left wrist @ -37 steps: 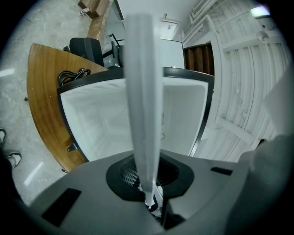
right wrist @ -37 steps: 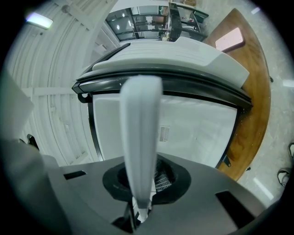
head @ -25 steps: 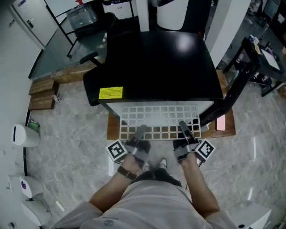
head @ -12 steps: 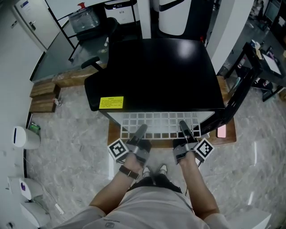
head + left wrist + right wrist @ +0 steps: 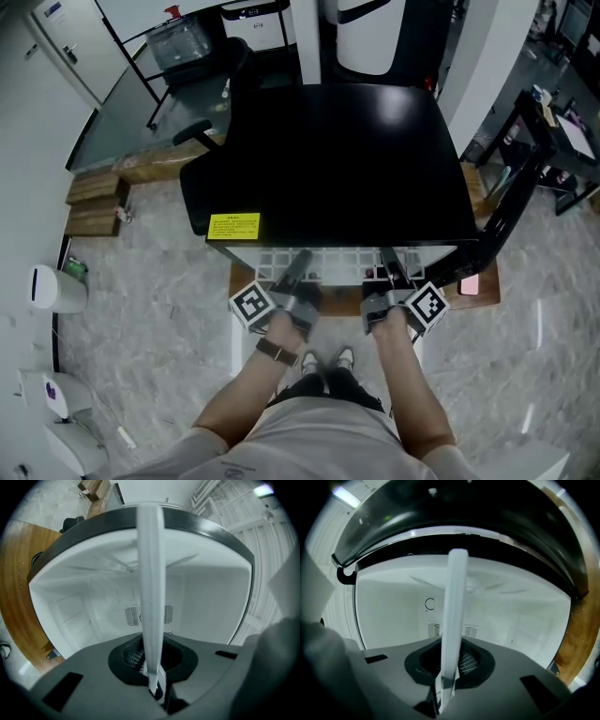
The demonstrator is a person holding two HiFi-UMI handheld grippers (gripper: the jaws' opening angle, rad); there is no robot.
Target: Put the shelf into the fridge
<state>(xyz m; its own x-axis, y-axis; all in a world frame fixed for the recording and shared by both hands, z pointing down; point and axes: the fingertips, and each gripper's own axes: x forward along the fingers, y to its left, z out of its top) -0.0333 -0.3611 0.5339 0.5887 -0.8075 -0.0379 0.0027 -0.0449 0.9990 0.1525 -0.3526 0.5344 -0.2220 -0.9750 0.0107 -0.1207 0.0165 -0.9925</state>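
Pale shirt (image 5: 309, 427), dark wristband (image 5: 273, 351), grey left hand-held gripper (image 5: 300, 264), black-white marker cube (image 5: 250, 305)

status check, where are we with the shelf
Both shut on shelf: left claw, right claw. Shelf mostly inside fridge, front strip showing. Nothing seen blocking it.

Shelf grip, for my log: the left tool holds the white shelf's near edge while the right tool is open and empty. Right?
No. The right tool is shut on the shelf at its near edge too, as the right gripper view shows. The left tool holds it as you say.
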